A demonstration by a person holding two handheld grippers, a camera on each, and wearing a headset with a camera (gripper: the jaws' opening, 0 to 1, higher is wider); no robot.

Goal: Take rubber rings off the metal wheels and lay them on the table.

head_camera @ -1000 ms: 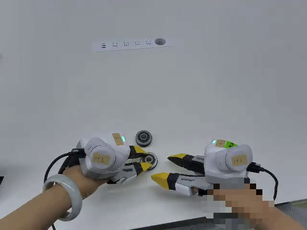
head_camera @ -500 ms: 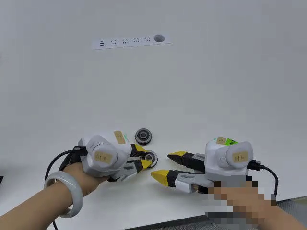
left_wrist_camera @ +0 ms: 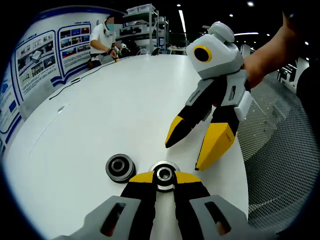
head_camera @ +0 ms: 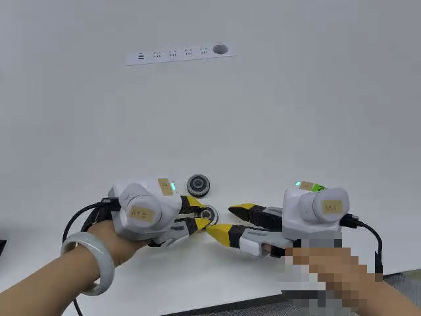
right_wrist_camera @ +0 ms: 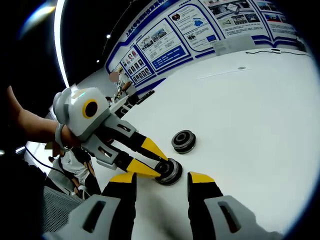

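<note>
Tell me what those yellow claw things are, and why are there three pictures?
They are not a robot. A person holds a tool called a gripper in each hand. Each one has two yellow-tipped jaws that open and close like tongs. The head view comes from a camera on the person's head, looking down at the white table. The two round pictures come from little cameras riding on the grippers, looking out along their own jaws. The left gripper is squeezed shut on a small metal wheel. The right gripper is open, with its tips close to that wheel. A second wheel lies flat on the table just behind, and nothing touches it. Farther back lies a white power strip.
</note>
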